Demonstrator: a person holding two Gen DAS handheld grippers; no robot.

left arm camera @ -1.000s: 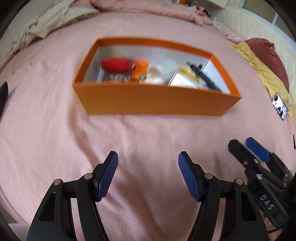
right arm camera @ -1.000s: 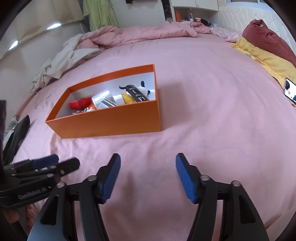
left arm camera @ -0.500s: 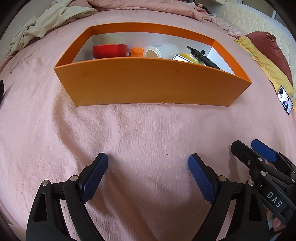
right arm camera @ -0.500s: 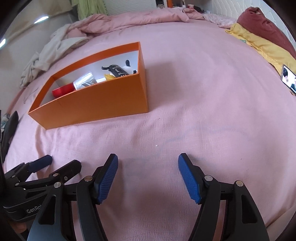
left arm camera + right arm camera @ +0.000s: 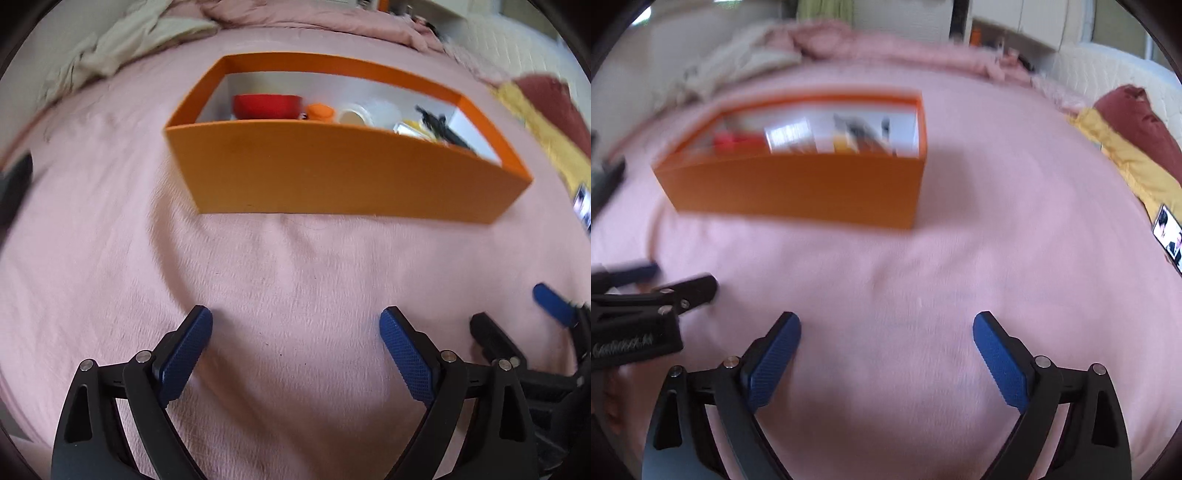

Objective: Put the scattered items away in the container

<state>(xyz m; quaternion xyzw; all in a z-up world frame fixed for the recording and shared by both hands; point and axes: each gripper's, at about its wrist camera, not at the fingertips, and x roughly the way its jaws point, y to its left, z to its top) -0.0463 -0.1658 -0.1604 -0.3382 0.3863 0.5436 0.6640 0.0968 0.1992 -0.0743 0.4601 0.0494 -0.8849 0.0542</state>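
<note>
An orange box [image 5: 332,177] sits on the pink bed, ahead of both grippers. Inside it lie a red bowl [image 5: 266,106], an orange cap [image 5: 320,110], a tape roll [image 5: 354,116], something yellow [image 5: 410,127] and a black item [image 5: 443,129]. My left gripper [image 5: 295,317] hovers over bare sheet short of the box, jaws opening with nothing between them. In the blurred right wrist view the box [image 5: 798,188] is up and to the left, and my right gripper [image 5: 886,321] is opening too, holding nothing. The two grippers are side by side: right gripper [image 5: 517,314], left gripper [image 5: 670,278].
A lit phone [image 5: 1169,236] lies on the bed at the far right, near yellow and maroon cloth [image 5: 1126,147]. Beige bedding [image 5: 122,48] is bunched at the back left. A dark object [image 5: 14,184] shows at the left edge.
Both grippers' jaws have spread wider, with nothing in them. The right wrist view has swung and blurred, and the box now sits more centred in it.
</note>
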